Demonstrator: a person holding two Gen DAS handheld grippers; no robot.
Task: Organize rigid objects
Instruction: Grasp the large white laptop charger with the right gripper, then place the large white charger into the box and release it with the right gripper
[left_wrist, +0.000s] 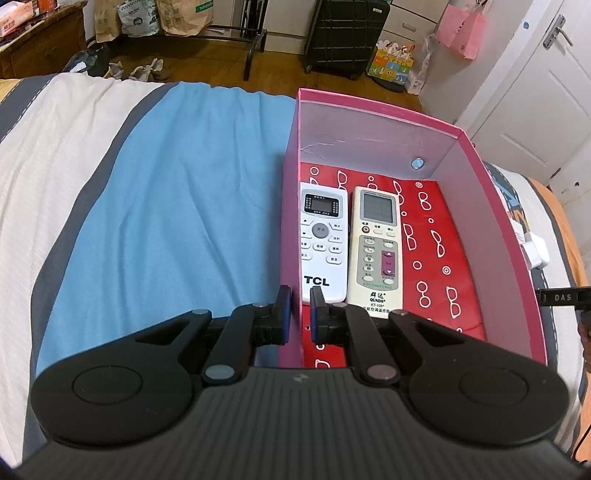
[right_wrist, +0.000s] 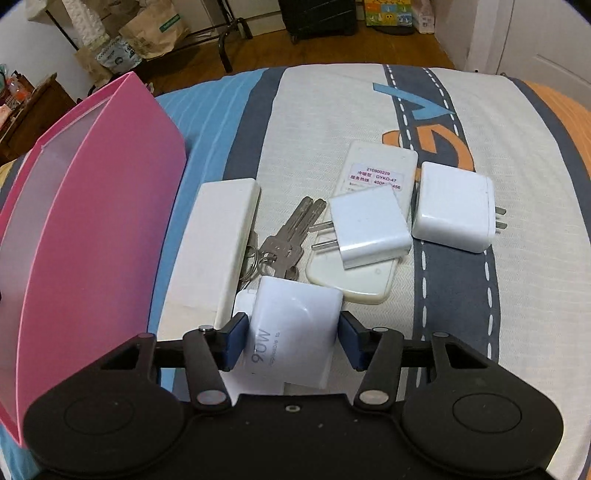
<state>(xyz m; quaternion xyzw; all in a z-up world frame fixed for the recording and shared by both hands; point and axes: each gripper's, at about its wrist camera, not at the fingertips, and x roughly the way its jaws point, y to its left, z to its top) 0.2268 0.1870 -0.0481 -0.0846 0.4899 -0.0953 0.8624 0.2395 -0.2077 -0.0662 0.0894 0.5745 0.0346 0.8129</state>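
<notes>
My left tongs (left_wrist: 300, 314) clamp the box (left_wrist: 291, 206) wall; right tongs (right_wrist: 291, 341) straddle the charger (right_wrist: 295, 332), not yet gripping.

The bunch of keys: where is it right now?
Right wrist view, centre: the keys lie on the bedspread between the long white remote and a small white charger.

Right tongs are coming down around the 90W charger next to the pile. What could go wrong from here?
1. The 90W charger sits between the right tongs, but their pads don't look pressed on it yet; lifting now could drop it.
2. It rests against the keys and a long white remote, so closing may drag either one.
3. The left tongs are pinching the pink box wall; a tug could shift the remotes inside.
</notes>
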